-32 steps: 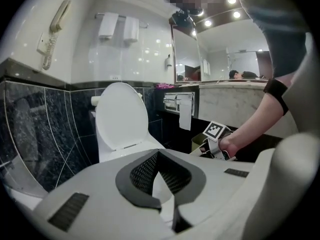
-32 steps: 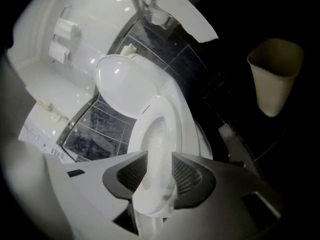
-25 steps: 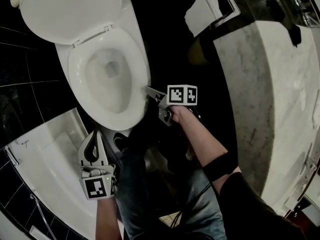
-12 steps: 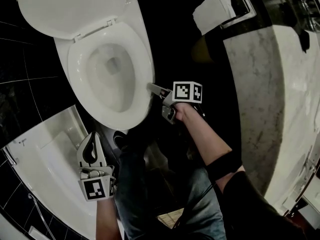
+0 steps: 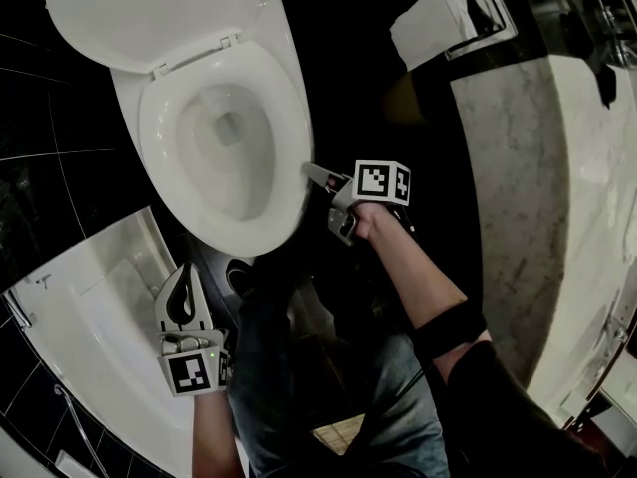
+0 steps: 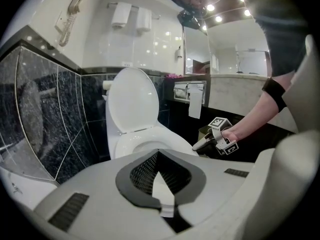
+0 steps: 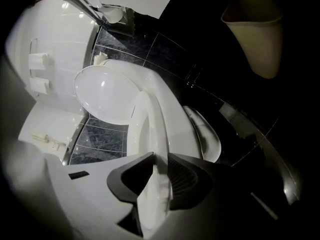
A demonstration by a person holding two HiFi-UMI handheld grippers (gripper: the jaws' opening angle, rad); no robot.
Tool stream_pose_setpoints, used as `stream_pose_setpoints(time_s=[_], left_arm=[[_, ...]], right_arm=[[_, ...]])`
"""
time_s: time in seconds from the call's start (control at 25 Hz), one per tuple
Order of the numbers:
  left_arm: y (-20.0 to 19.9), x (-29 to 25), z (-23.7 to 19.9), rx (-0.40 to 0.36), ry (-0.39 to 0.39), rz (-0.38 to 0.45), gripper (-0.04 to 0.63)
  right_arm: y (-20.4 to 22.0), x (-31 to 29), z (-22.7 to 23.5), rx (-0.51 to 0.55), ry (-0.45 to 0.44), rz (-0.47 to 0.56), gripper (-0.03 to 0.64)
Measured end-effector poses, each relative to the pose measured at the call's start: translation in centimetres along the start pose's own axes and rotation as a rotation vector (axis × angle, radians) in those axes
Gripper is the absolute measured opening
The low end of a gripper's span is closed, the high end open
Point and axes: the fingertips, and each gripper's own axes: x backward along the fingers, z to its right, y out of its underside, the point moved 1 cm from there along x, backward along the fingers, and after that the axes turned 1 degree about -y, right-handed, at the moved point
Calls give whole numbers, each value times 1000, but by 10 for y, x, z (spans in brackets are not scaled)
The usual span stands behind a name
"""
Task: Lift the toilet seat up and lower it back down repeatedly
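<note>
Black-tiled bathroom: toilet seat (image 5: 290, 139) down; tub (image 5: 88, 319) left, marble counter (image 5: 520, 199) right.

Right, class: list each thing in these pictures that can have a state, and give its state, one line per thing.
toilet lid: raised, leaning back.
toilet seat: lowered, its side rim between the right gripper's jaws.
right gripper: jaws have just been closing and are now clamped on the seat's rim.
left gripper: jaws together, holding nothing, apart from the seat.
</note>
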Motion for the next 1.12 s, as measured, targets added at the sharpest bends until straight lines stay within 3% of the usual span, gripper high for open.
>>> stream_pose_setpoints(time_s=[0.48, 0.76, 1.12], left_arm=[[12, 10, -4, 5, 4, -37, -15], [44, 20, -4, 79, -18, -124, -15], [74, 8, 9, 159, -4, -215, -15]], right_arm=[[-5, 21, -38, -37, -54, 16, 95], [-12, 33, -74, -135, -126, 50, 101], [-28, 43, -108, -158, -155, 77, 121]])
